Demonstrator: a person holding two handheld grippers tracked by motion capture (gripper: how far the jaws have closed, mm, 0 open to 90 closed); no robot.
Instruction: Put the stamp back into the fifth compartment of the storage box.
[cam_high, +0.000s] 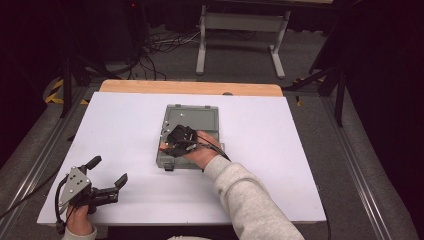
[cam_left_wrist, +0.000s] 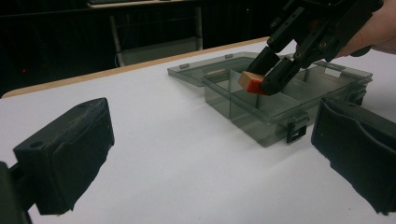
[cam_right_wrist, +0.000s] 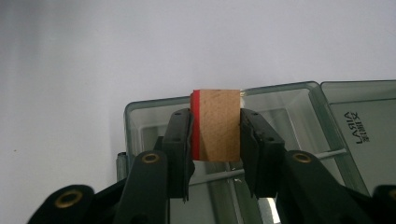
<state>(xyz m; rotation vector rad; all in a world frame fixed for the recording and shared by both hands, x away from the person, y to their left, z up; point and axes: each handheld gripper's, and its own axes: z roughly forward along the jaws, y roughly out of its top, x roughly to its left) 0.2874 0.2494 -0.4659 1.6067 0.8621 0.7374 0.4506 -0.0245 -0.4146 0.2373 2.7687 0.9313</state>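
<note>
Wooden and red on one face, the block (cam_right_wrist: 215, 124) sits clamped between the jaws of my right gripper (cam_right_wrist: 215, 140), pads pressing both its sides. I hold it just above a corner compartment of the smoky grey plastic organiser box (cam_high: 210, 120), whose lid lies open on the white table (cam_high: 120, 125). My left gripper (cam_high: 107, 172) rests near the table's edge, jaws spread wide with nothing in them.

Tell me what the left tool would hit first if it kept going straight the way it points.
Probably the clear compartment box: the left tool stands open over bare table, with the box ahead, slightly right of centre. The right tool holds a wooden block above it.
</note>
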